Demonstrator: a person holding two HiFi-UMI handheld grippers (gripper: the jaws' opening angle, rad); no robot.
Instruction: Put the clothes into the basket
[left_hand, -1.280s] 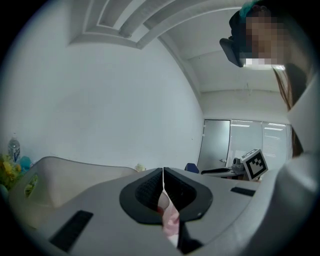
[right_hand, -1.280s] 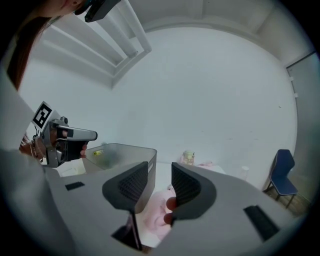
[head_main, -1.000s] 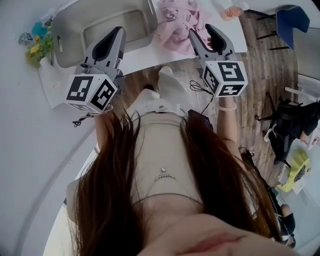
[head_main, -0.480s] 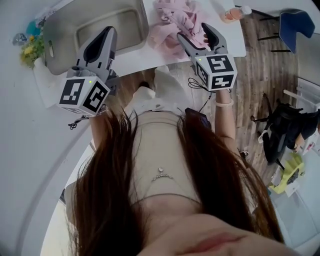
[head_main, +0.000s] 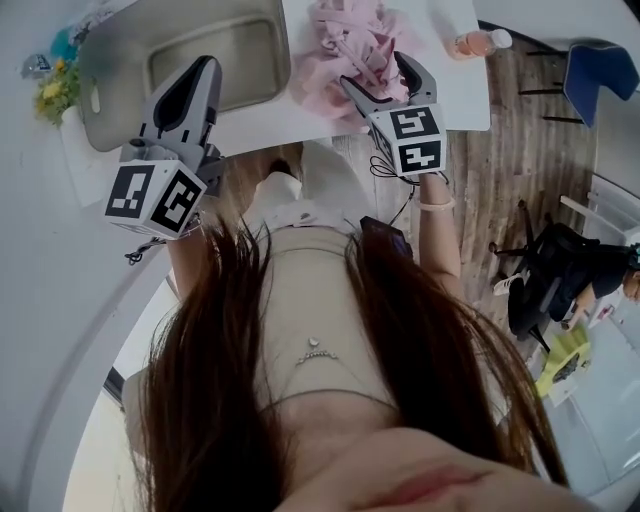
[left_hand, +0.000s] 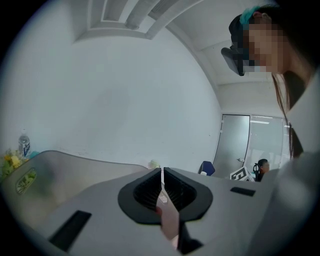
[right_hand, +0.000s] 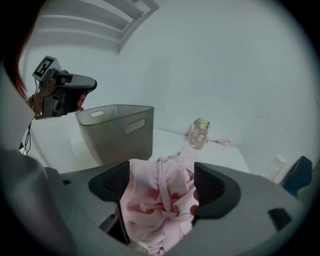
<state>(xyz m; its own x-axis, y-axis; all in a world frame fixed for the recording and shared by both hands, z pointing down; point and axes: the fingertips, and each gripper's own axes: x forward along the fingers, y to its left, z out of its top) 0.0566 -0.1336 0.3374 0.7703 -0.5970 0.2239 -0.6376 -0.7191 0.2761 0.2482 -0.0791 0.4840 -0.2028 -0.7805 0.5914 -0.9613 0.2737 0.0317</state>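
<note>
Where pink clothes (head_main: 345, 45) lie beside grey basket (head_main: 118, 72), bottle (head_main: 478, 42) label unreadable

One basket (head_main: 122, 52), one pink clothes pile (head_main: 345, 45), one bottle (head_main: 478, 42).

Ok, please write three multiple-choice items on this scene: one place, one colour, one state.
1. Where do the pink clothes lie? A in the basket; B on the white table beside it; C in a drawer.
2. The basket's colour? A grey; B blue; C red.
3. The left hand-held gripper's jaws stand: A wide apart; B together; C closed on a spoon.
Key: 1 B, the heap rests on the tabletop; 2 A, its walls are grey; 3 B, only a thin slit parts them.
</note>
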